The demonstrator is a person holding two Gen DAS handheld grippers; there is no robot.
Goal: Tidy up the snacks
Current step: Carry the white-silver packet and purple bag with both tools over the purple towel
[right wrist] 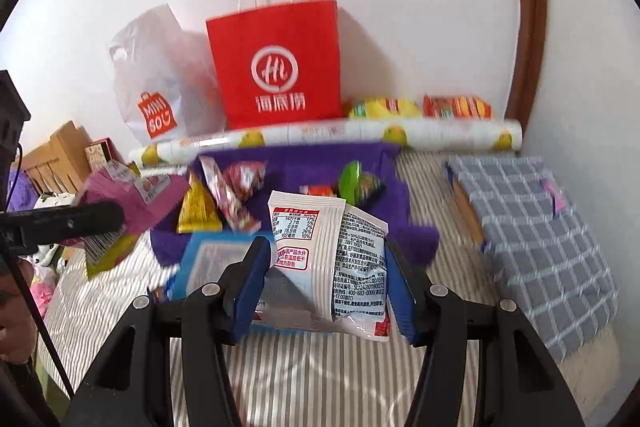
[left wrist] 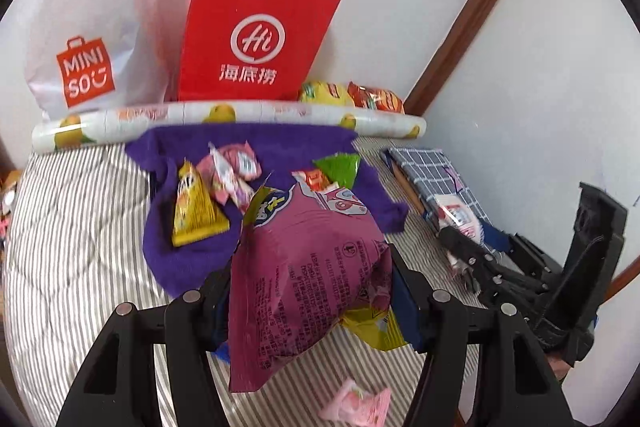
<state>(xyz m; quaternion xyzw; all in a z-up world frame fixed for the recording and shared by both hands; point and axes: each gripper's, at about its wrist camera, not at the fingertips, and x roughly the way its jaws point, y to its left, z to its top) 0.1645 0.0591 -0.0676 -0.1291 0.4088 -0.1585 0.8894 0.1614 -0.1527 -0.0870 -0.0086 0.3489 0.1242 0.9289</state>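
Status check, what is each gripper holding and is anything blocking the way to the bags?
Left gripper shut on crinkly magenta snack bag. Right gripper shut on white foil snack packet. Fruit-print paper roll lies before red paper bag.

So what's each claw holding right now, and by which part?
Left claw is shut on the purple snack bag, gripped across its middle. Right claw is shut on the white snack packet, pinched at its two side edges, lower half.

The right tool point(right wrist: 326, 271) grips a white snack packet point(right wrist: 344, 259) above the striped bedding point(right wrist: 320, 379), before a purple cloth point(right wrist: 304, 167).
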